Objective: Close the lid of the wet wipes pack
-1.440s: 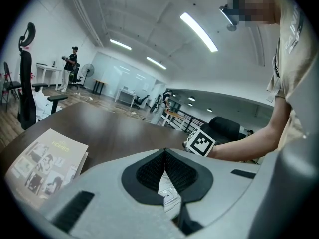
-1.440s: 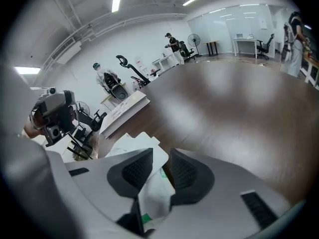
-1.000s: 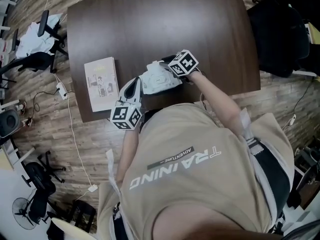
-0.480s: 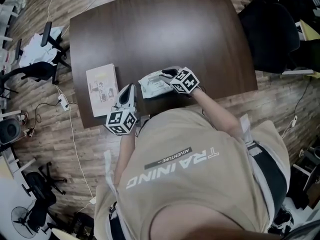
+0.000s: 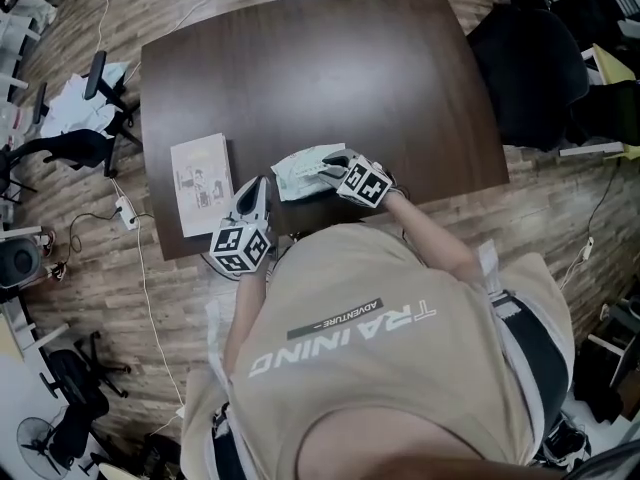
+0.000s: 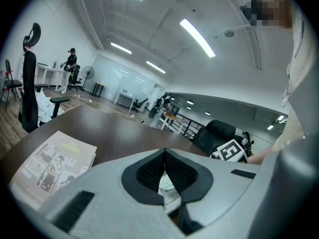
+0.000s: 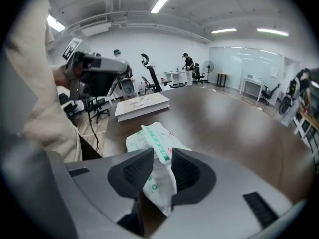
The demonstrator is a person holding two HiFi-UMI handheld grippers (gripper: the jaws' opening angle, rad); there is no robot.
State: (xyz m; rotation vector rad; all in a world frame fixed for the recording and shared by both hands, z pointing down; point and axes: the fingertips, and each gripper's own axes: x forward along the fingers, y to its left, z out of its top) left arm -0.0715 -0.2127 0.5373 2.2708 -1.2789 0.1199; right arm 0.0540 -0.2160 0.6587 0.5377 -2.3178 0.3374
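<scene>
Presently the right gripper (image 7: 160,156) has its jaws drawn in on the wet wipes pack (image 7: 155,142), with a pale fold of the wrapper bearing a green stripe pinched between the two dark pads. The rest of the pack extends forward of that gripper and lies on the dark brown surface (image 5: 320,78). From the head view, the right gripper (image 5: 338,168) sits at the pack's near right end, and the wet wipes pack (image 5: 300,173) lies just beside the tip of the left gripper (image 5: 262,183), to that gripper's right. The left gripper (image 6: 165,152) has its jaw tips brought together and touching, with nothing clamped. A strip of the pack (image 6: 167,189) shows beyond them through the narrow gap lower down. Whether the left gripper touches the pack cannot be determined. The state of the lid cannot be made out in any view. A booklet (image 5: 200,183) lies flat on the surface to the left of the left gripper, apart from the pack.
</scene>
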